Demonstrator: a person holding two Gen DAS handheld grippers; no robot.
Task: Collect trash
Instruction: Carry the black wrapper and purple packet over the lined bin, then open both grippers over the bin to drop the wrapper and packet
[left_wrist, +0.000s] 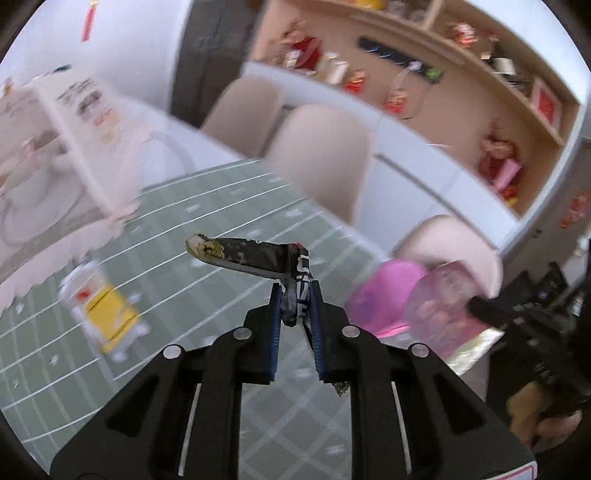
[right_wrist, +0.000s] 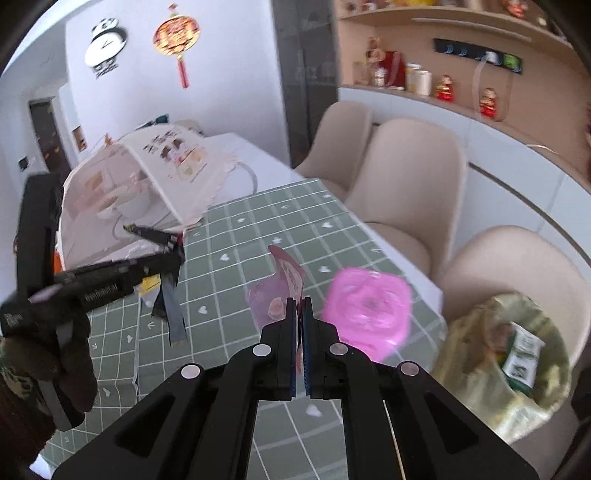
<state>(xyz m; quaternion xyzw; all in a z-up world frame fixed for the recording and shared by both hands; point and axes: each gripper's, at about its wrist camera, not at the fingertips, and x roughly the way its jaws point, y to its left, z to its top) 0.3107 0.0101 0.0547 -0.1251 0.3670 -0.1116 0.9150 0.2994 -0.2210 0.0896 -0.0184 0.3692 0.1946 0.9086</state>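
Both pairs of fingers are clamped on trash. Left gripper (left_wrist: 295, 295) pinches a long black crinkled wrapper with a gold torn end (left_wrist: 243, 254), lifted above the green grid-patterned tablecloth (left_wrist: 207, 206). Right gripper (right_wrist: 300, 310) pinches a translucent pink printed snack bag (right_wrist: 284, 284), also off the cloth. Just beyond the bag sits a bright pink crumpled plastic wad (right_wrist: 369, 310). A yellow and white packet (left_wrist: 105, 314) lies on the cloth to the left, blurred. Off the table's right edge stands a bin lined with a yellowish bag (right_wrist: 517, 373), wrappers inside. Beige chairs (right_wrist: 410, 177) line the far side.
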